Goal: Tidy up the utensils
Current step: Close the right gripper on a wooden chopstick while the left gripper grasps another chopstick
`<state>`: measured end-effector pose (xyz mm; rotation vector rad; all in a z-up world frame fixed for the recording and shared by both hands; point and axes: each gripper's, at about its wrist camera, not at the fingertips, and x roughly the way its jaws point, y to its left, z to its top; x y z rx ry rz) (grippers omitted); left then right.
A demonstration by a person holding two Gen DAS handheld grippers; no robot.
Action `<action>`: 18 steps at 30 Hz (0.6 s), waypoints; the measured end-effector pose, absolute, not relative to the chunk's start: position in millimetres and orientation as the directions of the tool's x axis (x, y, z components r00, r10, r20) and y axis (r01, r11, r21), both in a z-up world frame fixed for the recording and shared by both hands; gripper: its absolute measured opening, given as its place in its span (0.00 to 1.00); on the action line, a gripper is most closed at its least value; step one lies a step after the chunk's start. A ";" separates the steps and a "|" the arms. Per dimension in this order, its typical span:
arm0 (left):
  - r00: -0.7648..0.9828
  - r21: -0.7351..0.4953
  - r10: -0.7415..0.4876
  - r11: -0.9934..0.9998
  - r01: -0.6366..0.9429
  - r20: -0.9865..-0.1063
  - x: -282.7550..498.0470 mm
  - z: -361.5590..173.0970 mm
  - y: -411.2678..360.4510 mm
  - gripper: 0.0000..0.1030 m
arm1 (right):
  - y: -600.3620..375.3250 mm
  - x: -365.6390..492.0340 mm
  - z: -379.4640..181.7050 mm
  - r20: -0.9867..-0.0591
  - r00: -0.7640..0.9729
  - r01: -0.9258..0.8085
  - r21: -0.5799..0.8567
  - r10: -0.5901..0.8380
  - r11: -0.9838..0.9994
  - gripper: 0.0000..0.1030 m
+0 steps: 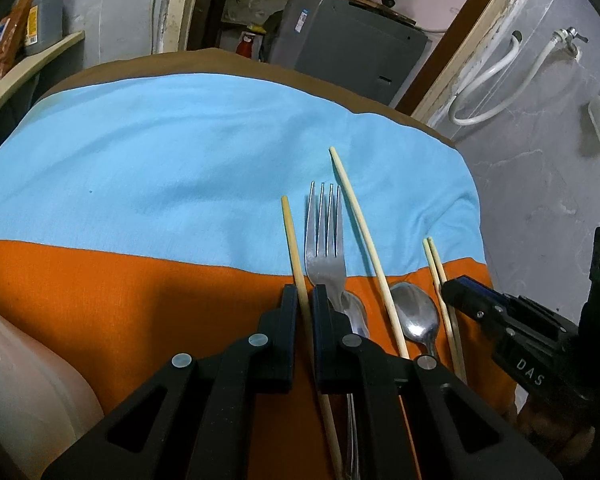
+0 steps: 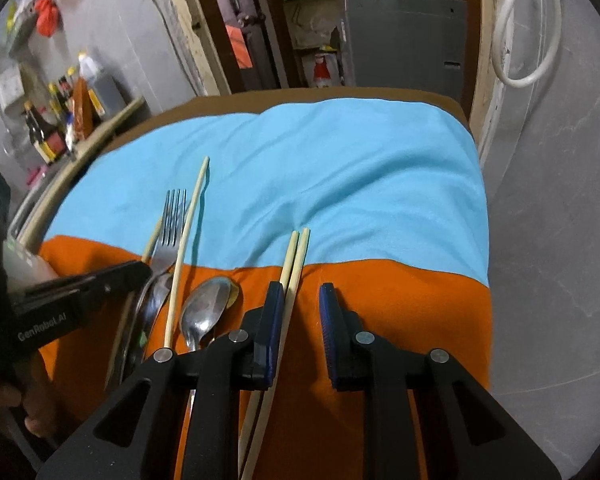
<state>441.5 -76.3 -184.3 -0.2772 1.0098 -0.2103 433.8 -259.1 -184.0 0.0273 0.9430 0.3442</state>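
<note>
**So, utensils lined up on the cloth, both grippers low over them**

Basically, the utensils are laid out near the front edge of a blue and orange cloth (image 1: pixel 180 160), mostly pointing away from the cameras. In the left wrist view, one chopstick (image 1: pixel 294 248) is seen running between the fingers of the left gripper (image 1: pixel 304 294). The jaws are drawn nearly together with just a narrow gap left, and the stick sits in that gap; whether it's actually being squeezed can't be told for sure. A fork (image 1: pixel 326 240) is placed just to the right of it, tines on the blue part, with its neck tucked behind the gripper's right finger. A second, longer chopstick (image 1: pixel 364 232) is laid at a slant beside the fork, then a spoon (image 1: pixel 416 312) on the orange band.

A chopstick pair (image 2: pixel 296 260) is found furthest right, side by side and touching. In the right wrist view the right gripper (image 2: pixel 300 296) is held over it, jaws spread a bit, and the pair is pressed only against the left finger, with the right finger kept clear.

A pale plastic container (image 1: pixel 28 380) is seen at the left edge. Bottles (image 2: pixel 56 120) are stacked on a shelf beyond the table.
</note>
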 end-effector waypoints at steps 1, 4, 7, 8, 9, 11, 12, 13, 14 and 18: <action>0.514 -0.326 -0.302 0.944 0.045 -0.803 442.1 -184.4 -76.0 0.05 | -259.1 433.8 -183.9 -0.792 0.533 -0.277 0.167 0.296 0.946 0.16; 0.512 -0.325 -0.304 0.944 0.050 -0.803 441.4 -183.9 -75.1 0.05 | -259.6 431.5 -183.2 -0.804 0.532 -0.272 0.136 0.267 0.953 0.16; 0.513 -0.323 -0.302 0.945 0.050 -0.804 441.0 -183.5 -74.6 0.05 | -259.0 425.4 -184.2 -0.809 0.538 -0.270 0.100 0.236 0.958 0.16; 0.513 -0.323 -0.302 0.945 0.050 -0.804 441.2 -183.6 -75.0 0.05 | -258.0 424.9 -185.5 -0.813 0.530 -0.270 0.106 0.240 0.957 0.16; 0.512 -0.325 -0.302 0.945 0.048 -0.804 441.7 -183.5 -74.6 0.05 | -256.7 424.6 -186.8 -0.815 0.530 -0.273 0.096 0.233 0.957 0.16; 0.510 -0.326 -0.302 0.944 0.044 -0.805 442.2 -183.5 -74.6 0.05 | -252.8 426.7 -187.5 -0.817 0.533 -0.280 0.072 0.217 0.957 0.16; 0.510 -0.324 -0.301 0.945 0.045 -0.806 442.7 -183.5 -75.4 0.05 | -252.1 428.5 -187.4 -0.818 0.534 -0.281 0.066 0.213 0.957 0.16; 0.510 -0.321 -0.299 0.946 0.046 -0.807 443.2 -183.4 -75.9 0.05 | -251.6 430.8 -187.8 -0.818 0.536 -0.282 0.061 0.210 0.957 0.16; 0.509 -0.318 -0.297 0.947 0.047 -0.808 443.6 -183.4 -76.5 0.05 | -251.4 432.7 -188.1 -0.817 0.538 -0.285 0.055 0.207 0.957 0.17; 0.502 -0.303 -0.284 0.952 0.045 -0.817 445.3 -182.9 -80.0 0.05 | -247.9 439.1 -187.4 -0.823 0.536 -0.283 0.036 0.190 0.958 0.17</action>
